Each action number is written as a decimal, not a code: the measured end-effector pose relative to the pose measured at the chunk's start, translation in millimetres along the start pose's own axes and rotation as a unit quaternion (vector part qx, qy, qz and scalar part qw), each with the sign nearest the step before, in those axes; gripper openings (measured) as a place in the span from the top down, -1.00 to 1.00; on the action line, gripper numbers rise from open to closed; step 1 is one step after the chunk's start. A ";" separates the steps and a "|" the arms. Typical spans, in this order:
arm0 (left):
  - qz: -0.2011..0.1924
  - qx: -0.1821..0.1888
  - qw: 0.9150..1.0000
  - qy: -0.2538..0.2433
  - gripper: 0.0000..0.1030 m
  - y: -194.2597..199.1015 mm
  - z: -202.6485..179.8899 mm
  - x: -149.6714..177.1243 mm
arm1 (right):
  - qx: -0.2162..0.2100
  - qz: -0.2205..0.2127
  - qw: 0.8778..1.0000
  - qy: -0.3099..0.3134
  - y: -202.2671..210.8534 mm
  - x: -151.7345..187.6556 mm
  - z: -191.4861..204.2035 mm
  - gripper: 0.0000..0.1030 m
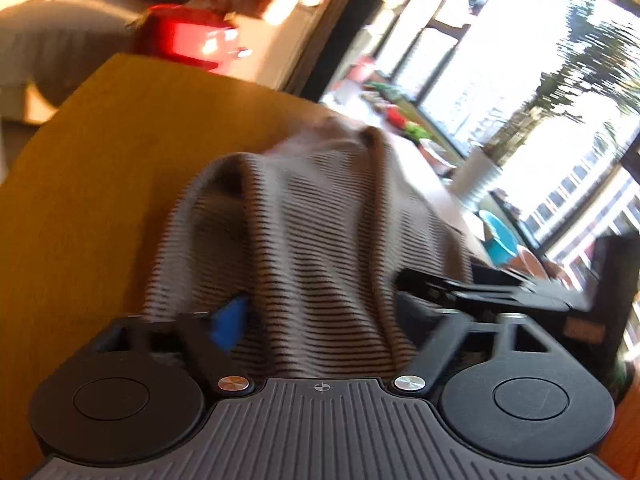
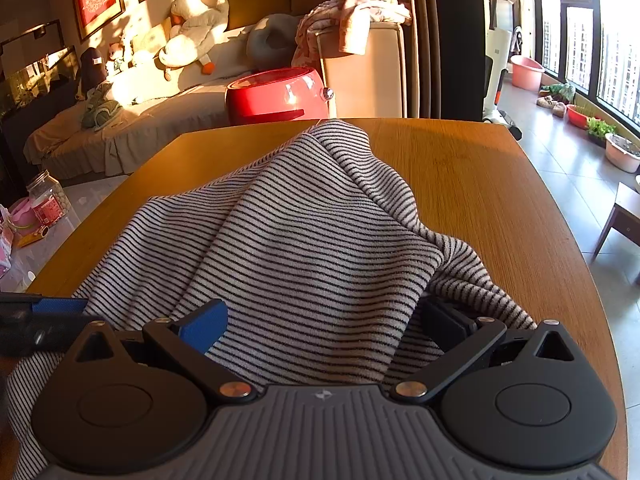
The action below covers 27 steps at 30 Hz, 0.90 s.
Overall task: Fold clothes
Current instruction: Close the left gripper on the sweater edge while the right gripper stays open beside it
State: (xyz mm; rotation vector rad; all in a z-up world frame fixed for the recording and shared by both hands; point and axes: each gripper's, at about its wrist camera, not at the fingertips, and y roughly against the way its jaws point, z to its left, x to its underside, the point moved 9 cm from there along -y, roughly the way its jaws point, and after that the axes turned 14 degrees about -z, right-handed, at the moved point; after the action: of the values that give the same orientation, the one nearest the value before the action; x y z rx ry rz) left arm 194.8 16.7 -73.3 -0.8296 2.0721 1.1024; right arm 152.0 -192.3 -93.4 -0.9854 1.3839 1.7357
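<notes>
Left wrist view: my left hand-held gripper (image 1: 320, 304) stands wide, striped garment (image 1: 296, 236) draped between its fingers on the counter (image 1: 100, 184). Right wrist view: my right hand-held gripper (image 2: 324, 320) wide too, striped garment (image 2: 304, 240) bunched between and ahead.

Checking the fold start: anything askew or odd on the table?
Yes: the black-and-white striped knit garment lies bunched in a rumpled heap on the round-edged wooden table, not spread flat. Its near edge drapes over the jaws of the right hand-held gripper. Nothing spilled or damaged shows.
</notes>
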 end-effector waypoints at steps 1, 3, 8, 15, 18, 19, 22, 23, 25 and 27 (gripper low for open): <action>0.001 -0.006 1.000 0.009 -0.20 1.0 6.4 -1.8 | 0.000 0.000 1.000 0.000 0.0 0.0 0.0 -1.00; 0.003 -0.016 1.000 0.021 -0.06 2.8 17.0 -5.0 | 0.000 0.000 1.000 0.000 0.1 0.0 0.0 -1.00; -0.016 -0.052 0.998 0.016 -0.03 9.7 26.5 -14.4 | 0.001 -0.001 1.000 0.000 0.3 0.0 0.0 -1.00; -0.002 -0.057 0.998 -0.007 -0.13 8.3 22.1 -9.9 | 0.001 -0.001 1.000 0.000 0.3 0.2 -0.1 -1.00; 0.008 -0.035 0.999 -0.010 -0.13 5.5 9.9 -3.7 | 0.000 -0.001 1.000 -0.001 -0.1 0.0 0.0 -1.00; 0.007 -0.033 0.999 -0.017 -0.13 4.7 7.2 -2.2 | 0.000 -0.002 1.000 -0.001 -0.1 0.1 -0.1 -1.00; 0.006 -0.028 0.999 -0.034 -0.13 2.4 1.3 1.1 | 0.000 -0.002 1.000 -0.001 -0.2 0.2 -0.2 -1.00; 0.004 -0.028 0.999 -0.035 -0.08 2.1 1.3 0.9 | 0.000 -0.002 1.000 -0.001 -0.2 0.2 -0.3 -1.00; 0.001 -0.031 0.999 -0.038 0.03 2.8 3.2 1.0 | 0.000 -0.002 1.000 -0.001 -0.3 0.2 -0.3 -1.00; -0.002 -0.035 0.999 -0.039 0.16 3.4 5.7 1.2 | 0.000 -0.002 1.000 -0.001 -0.3 0.1 -0.4 -1.00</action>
State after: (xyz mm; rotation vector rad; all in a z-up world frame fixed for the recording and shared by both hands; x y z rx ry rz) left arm 192.8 22.9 -75.2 -0.8102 1.9762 1.1913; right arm 152.3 -192.7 -93.7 -0.9848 1.3799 1.7331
